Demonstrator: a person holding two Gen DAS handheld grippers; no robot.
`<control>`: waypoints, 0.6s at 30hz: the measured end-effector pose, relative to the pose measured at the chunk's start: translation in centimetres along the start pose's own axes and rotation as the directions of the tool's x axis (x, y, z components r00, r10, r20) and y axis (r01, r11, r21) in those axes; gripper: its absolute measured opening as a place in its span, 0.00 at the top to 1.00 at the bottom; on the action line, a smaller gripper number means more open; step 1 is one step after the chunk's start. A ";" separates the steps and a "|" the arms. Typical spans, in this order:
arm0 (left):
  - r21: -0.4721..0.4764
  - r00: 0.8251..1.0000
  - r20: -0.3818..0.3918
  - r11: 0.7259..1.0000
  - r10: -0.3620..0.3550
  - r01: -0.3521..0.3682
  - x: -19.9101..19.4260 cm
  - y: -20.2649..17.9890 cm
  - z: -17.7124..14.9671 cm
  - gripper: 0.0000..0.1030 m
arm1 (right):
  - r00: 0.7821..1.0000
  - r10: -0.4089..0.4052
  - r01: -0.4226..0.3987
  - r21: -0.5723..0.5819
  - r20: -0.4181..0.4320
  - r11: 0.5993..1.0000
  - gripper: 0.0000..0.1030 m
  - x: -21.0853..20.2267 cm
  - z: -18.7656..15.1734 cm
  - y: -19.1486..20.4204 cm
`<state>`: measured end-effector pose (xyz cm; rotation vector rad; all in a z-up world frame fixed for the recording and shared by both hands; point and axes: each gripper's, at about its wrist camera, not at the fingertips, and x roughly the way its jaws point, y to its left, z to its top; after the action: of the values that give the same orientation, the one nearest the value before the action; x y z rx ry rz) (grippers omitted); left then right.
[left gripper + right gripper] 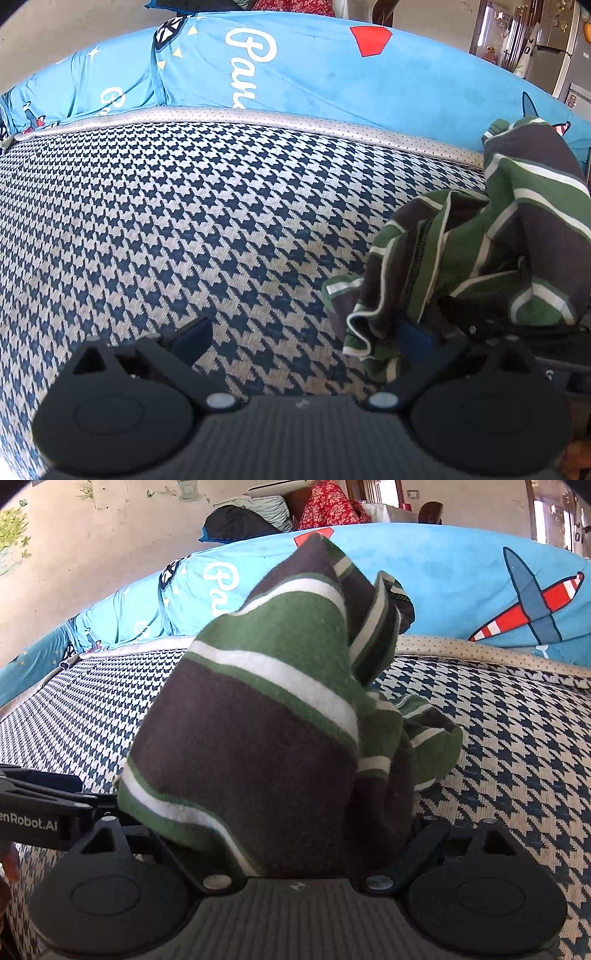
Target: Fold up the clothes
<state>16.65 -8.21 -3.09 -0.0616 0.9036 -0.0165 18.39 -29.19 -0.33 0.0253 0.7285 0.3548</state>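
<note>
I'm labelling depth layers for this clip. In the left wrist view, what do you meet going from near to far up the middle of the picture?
Left gripper, jaws apart → houndstooth mattress top → dotted grey mattress edging → blue printed blanket → back wall. The striped green garment lies off to the right.

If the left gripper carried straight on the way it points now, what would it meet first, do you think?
Probably the houndstooth mattress: the left gripper is open, aimed low across it. The striped garment sits to its right, off that line. Depth is unclear.
</note>
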 end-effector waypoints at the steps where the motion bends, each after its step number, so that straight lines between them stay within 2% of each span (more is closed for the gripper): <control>1: 0.000 1.000 0.000 1.000 0.001 -0.001 0.0 0.1 0.0 0.00 | 1.000 -0.002 0.002 -0.002 0.002 1.000 0.14 0.0 0.0 0.1; 5: 0.005 1.000 0.000 1.000 0.009 -0.009 -0.1 0.2 -0.1 0.00 | 1.000 0.024 -0.024 -0.004 0.013 1.000 0.28 -0.1 -0.1 0.3; 9: 0.013 1.000 0.005 1.000 0.014 -0.014 -0.5 0.6 0.0 0.00 | 0.999 0.048 -0.048 0.002 0.016 0.999 0.32 0.1 -0.1 0.5; 11: 0.013 1.000 0.010 1.000 0.015 -0.015 -0.8 0.9 0.0 0.00 | 0.997 0.074 -0.074 0.015 0.015 0.997 0.37 0.1 0.0 0.6; 18: -0.004 0.998 0.039 0.999 0.045 -0.045 -2.6 2.6 -0.1 0.00 | 0.986 0.168 -0.168 0.022 0.009 0.986 0.40 0.7 0.0 1.8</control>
<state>14.88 -5.55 -1.26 -0.0442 0.8660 0.0276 18.29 -27.28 -0.52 0.1095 0.7253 0.5073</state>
